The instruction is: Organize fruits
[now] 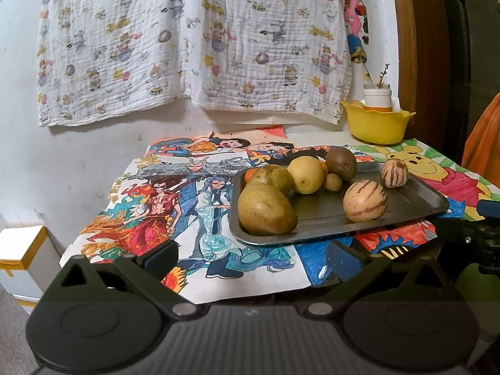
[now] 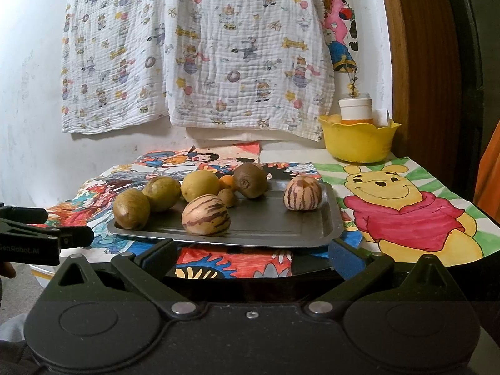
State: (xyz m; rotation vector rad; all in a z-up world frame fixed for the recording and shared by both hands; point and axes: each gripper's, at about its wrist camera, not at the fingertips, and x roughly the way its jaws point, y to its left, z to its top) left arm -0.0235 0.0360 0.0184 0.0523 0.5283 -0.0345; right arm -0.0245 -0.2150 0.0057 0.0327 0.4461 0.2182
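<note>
A grey metal tray (image 1: 412, 206) (image 2: 281, 228) on the table holds several fruits: two green-brown pears (image 1: 265, 207) (image 2: 131, 208), a yellow lemon (image 1: 305, 175) (image 2: 200, 186), a brown kiwi (image 1: 341, 159) (image 2: 250, 180), a small kiwi (image 1: 332, 182) (image 2: 227, 197), an orange (image 1: 251, 174) (image 2: 227, 182) half hidden, and two striped pepino melons (image 1: 365, 200) (image 2: 206, 215) (image 2: 302, 193). My left gripper (image 1: 253, 261) is open and empty, before the tray's near left corner. My right gripper (image 2: 253, 257) is open and empty, before the tray's near edge.
Coloured drawings cover the table (image 1: 162, 218), with a Winnie the Pooh sheet (image 2: 406, 212) right of the tray. A yellow bowl (image 1: 376, 125) (image 2: 359, 143) with a white jar stands at the back right. A printed cloth (image 1: 187, 47) hangs on the wall. A white box (image 1: 22, 250) sits at lower left.
</note>
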